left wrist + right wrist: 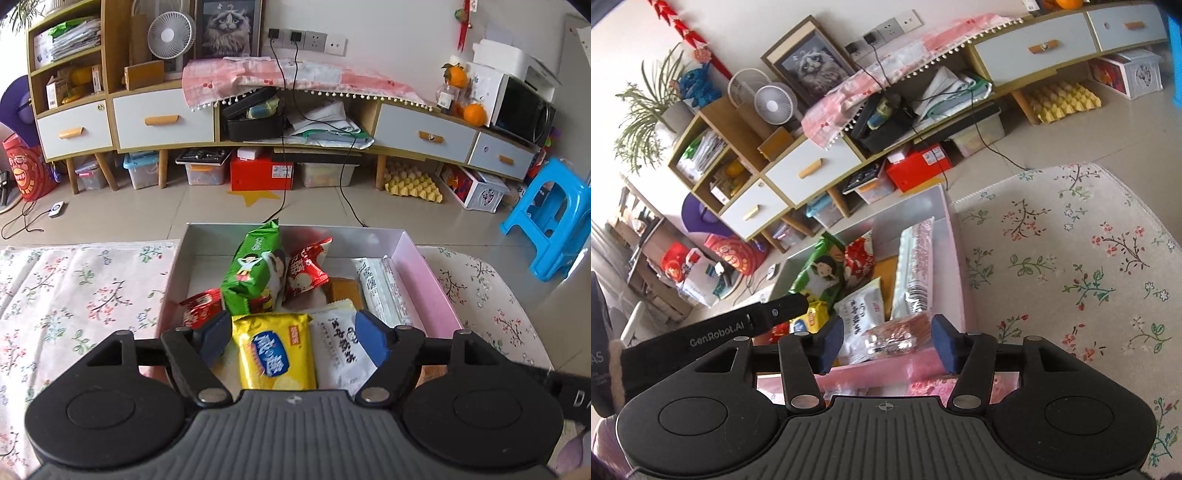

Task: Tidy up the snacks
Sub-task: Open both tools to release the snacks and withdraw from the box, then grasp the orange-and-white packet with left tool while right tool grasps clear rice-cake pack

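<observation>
1. Pink cardboard box (424,284) sits on a flowered cloth (74,295), just ahead of both grippers, and it holds all the snacks seen here.
2. Left gripper (295,338) hovers over the near end of the box with its jaws partly open and nothing between the pads. A yellow packet (275,354) lies flat directly below the gap between its fingers, and a white packet (341,354) lies just beside it, partly under the right finger.
3. Beyond the left gripper's fingertips a green biscuit pack (255,277) leans up against a red packet (308,271). A long white wrapped bar (384,291) lies along the box wall, ahead and to the right. A second small red packet (199,306) sits just past the left finger.
4. Right gripper (886,341) is also partly open and grips nothing. A clear-wrapped reddish snack (897,334) lies in the near corner of the box, just beyond its fingertips and between the lines of its fingers.
5. Likely handling: these are light, sealed foil and plastic packets, probably slippery and crinkly, with brittle contents in the biscuit pack. A gentle pinch across a short edge or a crimped seam looks safest.
6. Flat packets offer little to grab from above, so sliding one pad under an edge would probably help.
</observation>
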The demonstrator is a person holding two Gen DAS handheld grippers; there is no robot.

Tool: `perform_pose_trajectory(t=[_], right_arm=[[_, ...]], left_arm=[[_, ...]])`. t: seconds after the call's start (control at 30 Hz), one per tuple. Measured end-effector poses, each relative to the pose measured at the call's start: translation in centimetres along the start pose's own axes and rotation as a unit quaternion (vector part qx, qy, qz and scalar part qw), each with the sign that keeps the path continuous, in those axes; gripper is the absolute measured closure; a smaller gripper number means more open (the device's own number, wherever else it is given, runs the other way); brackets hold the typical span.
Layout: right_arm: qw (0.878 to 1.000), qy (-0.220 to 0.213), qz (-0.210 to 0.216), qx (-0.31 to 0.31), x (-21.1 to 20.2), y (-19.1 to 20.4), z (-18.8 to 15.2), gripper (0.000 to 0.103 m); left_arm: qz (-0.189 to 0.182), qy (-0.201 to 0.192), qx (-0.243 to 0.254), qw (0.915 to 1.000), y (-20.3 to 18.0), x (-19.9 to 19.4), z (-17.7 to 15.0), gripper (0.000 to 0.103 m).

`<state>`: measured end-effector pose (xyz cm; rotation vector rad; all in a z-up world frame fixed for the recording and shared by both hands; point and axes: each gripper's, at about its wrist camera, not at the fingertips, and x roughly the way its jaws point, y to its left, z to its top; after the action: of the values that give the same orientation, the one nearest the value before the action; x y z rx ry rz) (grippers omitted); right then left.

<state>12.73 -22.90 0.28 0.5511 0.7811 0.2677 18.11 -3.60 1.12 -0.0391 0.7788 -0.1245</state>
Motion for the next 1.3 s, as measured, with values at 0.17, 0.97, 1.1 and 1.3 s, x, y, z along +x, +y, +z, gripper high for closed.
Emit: perform_pose_trajectory(t=[0.17,0.97,1.1,1.3], right_arm=[[1.000,0.000,0.011,-0.008,-1.1,1.0,-0.2,0.046],[0.995,0.047,-0.018,-0.085,-4.7,3.9,-4.4,0.015],[0.993,0.049,-0.051,-0.094,-5.1,3.5,-5.2,0.015],[0.988,0.062,-0.102,-0.100,-5.5,2.0,-6.3,0.015]], left_arm=[[0.000,-0.001,-0.001,1.0000,0.5,-1.4,-0.7,0.028],[0.014,0.052,0.014,0.9984,3.8,-6.1,-6.9,0.001],[0.010,0.059,0.008,0.9982,4.1,-6.3,-8.2,0.000],[0.021,0.063,0.011,0.9977,3.9,-6.4,-10.0,0.000]])
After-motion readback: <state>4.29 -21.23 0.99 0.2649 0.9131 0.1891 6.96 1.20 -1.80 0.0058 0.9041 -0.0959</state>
